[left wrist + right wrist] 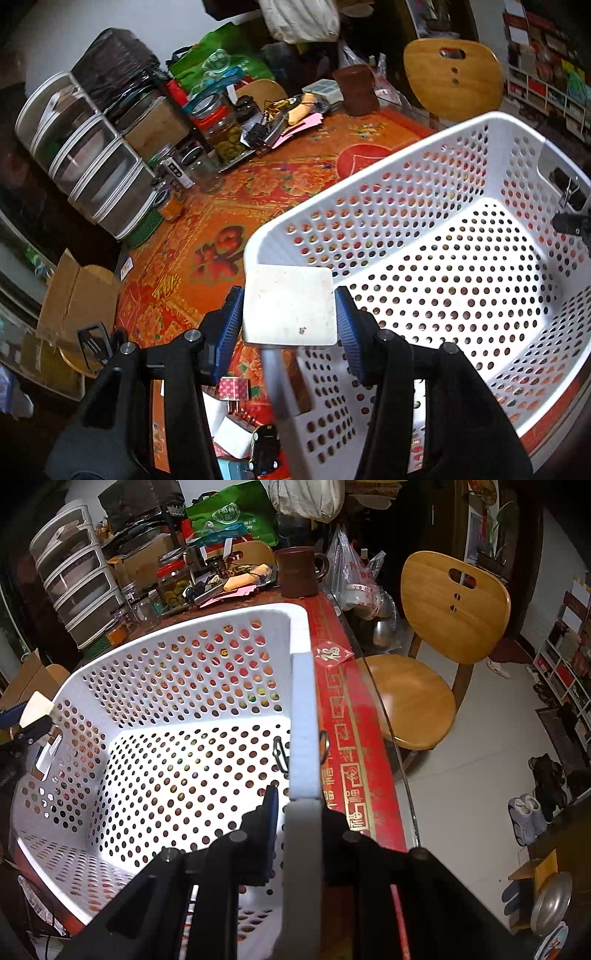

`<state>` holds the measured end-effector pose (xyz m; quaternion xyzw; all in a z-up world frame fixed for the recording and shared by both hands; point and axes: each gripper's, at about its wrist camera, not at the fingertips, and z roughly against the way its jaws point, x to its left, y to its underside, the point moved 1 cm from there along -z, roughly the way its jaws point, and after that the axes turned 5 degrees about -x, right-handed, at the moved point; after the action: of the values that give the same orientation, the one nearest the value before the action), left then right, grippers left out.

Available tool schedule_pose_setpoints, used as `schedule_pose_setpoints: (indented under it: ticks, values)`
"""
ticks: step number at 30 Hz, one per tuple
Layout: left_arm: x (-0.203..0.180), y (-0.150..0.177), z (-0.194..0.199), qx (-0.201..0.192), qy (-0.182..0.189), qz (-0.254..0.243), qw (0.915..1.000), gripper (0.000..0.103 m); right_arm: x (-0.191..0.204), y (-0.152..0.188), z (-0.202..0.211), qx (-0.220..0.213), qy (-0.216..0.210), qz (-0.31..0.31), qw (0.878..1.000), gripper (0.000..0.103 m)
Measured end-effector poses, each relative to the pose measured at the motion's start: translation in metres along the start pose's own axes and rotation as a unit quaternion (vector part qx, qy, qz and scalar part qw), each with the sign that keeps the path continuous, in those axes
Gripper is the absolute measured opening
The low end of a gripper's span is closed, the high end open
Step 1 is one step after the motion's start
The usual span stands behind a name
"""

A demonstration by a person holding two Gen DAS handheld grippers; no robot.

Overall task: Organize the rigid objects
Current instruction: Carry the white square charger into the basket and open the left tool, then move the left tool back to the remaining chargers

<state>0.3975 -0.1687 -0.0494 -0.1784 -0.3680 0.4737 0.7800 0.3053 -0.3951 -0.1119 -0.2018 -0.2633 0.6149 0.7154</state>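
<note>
The left gripper (pixel 290 325) is clenched on a white spatula (pixel 290 306) above the basket (pixel 369 177), likely for dropping in, while the right gripper (pixel 301 812) pinches its rim, seemingly steadying it.

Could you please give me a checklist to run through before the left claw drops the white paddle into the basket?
1. Left claw gripping the white paddle: ok.
2. White basket floor free of items: ok.
3. Paddle over the basket's opening: not ok; it sits at the corner rim.
4. Right claw clamped on the basket wall: cannot tell; it straddles the wall.
</note>
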Motion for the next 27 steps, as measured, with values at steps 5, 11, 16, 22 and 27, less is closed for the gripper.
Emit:
schedule_pose_setpoints:
  ticks: [5, 11, 16, 22, 27]
  values:
    - [-0.013, -0.002, -0.008, 0.002, -0.003, -0.017, 0.9998, 0.047, 0.0, 0.0, 0.0, -0.001, -0.005, -0.003, 1.0, 0.013]
    - [-0.031, -0.001, -0.021, 0.019, -0.013, -0.051, 0.9985, 0.047, 0.0, -0.001, 0.001, -0.005, -0.004, -0.002, 1.0, 0.012]
    - [-0.039, -0.003, -0.031, 0.042, -0.014, -0.076, 0.9961, 0.047, 0.001, -0.002, 0.001, -0.005, -0.003, -0.001, 1.0, 0.012]
    - [-0.045, -0.004, -0.033, 0.043, -0.003, -0.09, 0.995, 0.07, 0.001, -0.002, 0.001, -0.004, -0.002, -0.002, 1.0, 0.012]
    - [-0.027, 0.004, 0.002, -0.019, 0.025, -0.043, 0.9986, 0.079, 0.001, -0.002, 0.001, -0.004, 0.001, -0.003, 1.0, 0.012]
